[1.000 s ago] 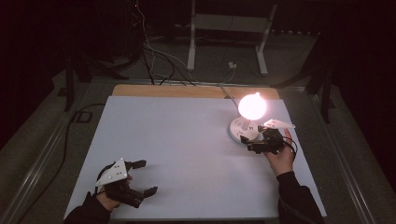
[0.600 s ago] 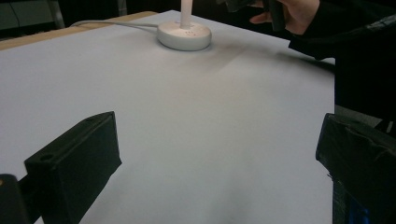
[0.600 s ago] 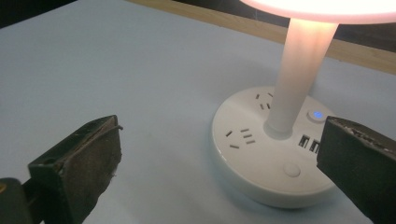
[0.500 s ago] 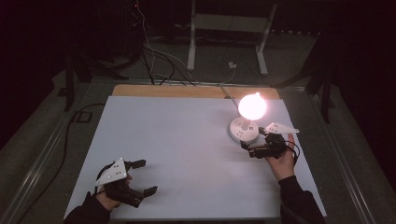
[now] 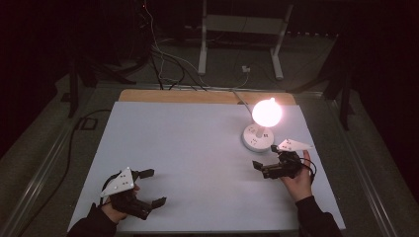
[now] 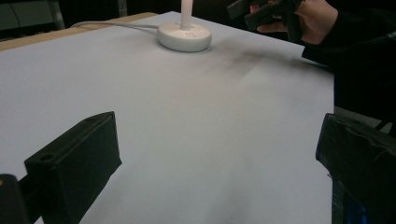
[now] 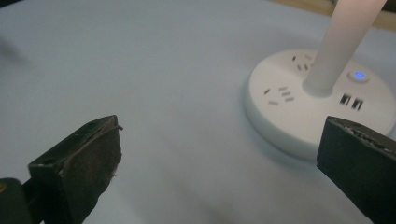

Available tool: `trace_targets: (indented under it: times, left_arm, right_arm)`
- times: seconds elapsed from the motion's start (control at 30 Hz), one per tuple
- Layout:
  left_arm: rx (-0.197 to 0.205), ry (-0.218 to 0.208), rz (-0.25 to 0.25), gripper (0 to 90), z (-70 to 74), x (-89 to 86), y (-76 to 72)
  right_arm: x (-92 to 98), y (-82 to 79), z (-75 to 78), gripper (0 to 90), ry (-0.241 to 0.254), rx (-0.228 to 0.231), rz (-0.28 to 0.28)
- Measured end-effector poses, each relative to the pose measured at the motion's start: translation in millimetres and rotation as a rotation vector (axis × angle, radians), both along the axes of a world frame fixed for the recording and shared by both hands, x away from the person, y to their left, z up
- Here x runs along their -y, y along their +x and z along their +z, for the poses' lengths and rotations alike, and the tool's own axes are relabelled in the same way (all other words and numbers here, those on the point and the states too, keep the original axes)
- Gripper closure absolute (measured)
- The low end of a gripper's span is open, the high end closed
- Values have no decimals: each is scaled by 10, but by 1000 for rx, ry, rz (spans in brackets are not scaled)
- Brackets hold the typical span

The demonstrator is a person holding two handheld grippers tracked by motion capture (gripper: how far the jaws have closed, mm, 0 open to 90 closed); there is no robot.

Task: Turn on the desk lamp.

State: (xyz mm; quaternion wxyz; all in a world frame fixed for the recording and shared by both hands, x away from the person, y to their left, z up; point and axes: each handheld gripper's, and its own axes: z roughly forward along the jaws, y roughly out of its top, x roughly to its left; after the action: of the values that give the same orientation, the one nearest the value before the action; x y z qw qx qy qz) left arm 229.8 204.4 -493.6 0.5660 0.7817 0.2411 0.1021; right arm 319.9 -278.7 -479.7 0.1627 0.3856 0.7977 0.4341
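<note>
Hovering right gripper (image 5: 263, 168) just beside lit lamp (image 5: 258, 137), fingers spread, holding nothing | left gripper (image 5: 150, 187) well apart, fingers spread, over tabletop (image 5: 188, 148)

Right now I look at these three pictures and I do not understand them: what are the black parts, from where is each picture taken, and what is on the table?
A person sits at a white table and holds a pair of hand tongs in each hand. The high view looks down from above: left tongs, right tongs. The other two pictures come from small cameras riding on the tongs, so the black blocks at the bottom are their own jaws. On the table stands a lit lamp with a round white base that has sockets and a small blue light. Both tongs are open and hold nothing; the right ones are near the base.
</note>
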Motion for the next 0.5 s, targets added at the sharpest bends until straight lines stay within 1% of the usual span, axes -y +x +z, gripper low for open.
trace_targets:
  times: [0.03, 0.07, 0.1, 0.23, 0.27, 0.3, 0.33, 0.43, 0.5]
  left_arm:
    - [-1, -2, 1, 3, 0, 0, 0]
    - [-1, 0, 2, 3, -1, 0, 0]
    - [0, 1, 2, 3, -3, 1, 0]
    - [-1, -2, 3, 3, 0, -1, 3]
    - [-2, -2, 3, 3, -2, 0, 2]
    - [-1, 0, 3, 3, -3, 0, 2]
    - [-2, 2, 3, 3, -4, 1, 3]
    - [-2, -2, 2, 3, -1, -1, 2]
    - [-2, 0, 3, 3, -3, -2, 1]
  right_arm:
    - [2, -25, -13, 0, -1, -5, 4]
    - [5, -77, -39, 0, -4, -22, 13]
    - [5, -77, -39, 0, -4, -22, 13]
    - [34, -170, -91, 0, 6, -50, 24]
    - [47, -212, -115, 0, 1, -58, 28]
    - [47, -212, -115, 0, 1, -58, 28]
    - [62, -253, -136, 0, -6, -61, 29]
    - [87, -292, -155, 0, -17, -66, 29]
    - [117, -335, -177, 0, -5, -76, 34]
